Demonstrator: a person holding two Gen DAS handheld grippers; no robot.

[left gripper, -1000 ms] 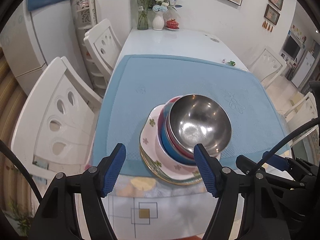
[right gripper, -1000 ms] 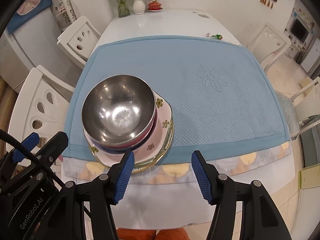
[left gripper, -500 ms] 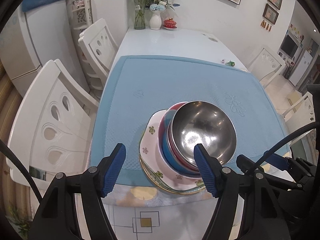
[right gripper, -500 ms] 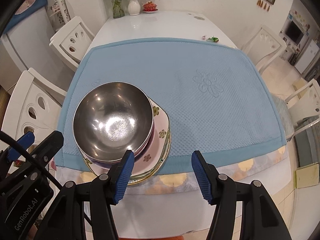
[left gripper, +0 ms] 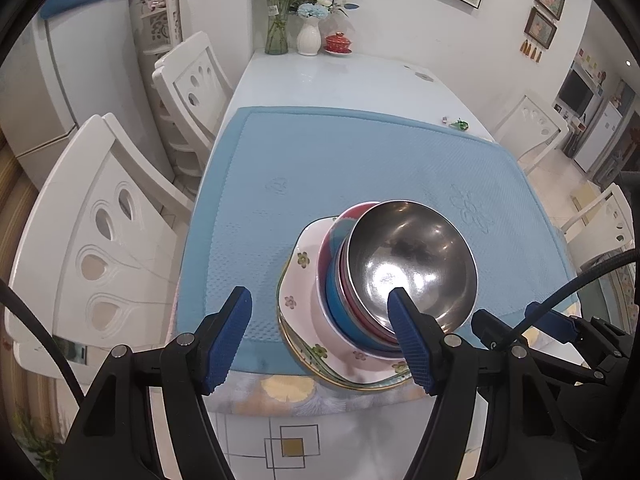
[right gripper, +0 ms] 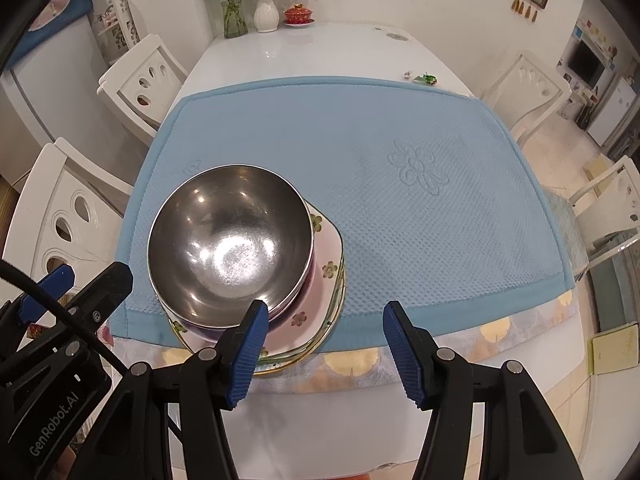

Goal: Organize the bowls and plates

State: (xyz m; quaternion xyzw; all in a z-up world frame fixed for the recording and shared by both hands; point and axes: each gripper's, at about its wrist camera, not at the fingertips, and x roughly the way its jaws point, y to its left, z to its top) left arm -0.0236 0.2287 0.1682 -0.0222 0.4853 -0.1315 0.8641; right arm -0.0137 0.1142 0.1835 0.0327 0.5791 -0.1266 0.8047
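A steel bowl tops a stack of a red bowl, a blue bowl and floral plates at the near edge of the blue mat. The stack also shows in the right wrist view, with the steel bowl over the pink floral plate. My left gripper is open and empty, held above and just short of the stack's left side. My right gripper is open and empty, above the stack's right edge.
The white table carries vases, a red lidded cup and a small green item at the far side. White chairs stand on both sides. The mat's right part is bare.
Both grippers have drawn back and up a little, so the stack sits lower and farther in both views. The jaws stay open and the stack has not moved.
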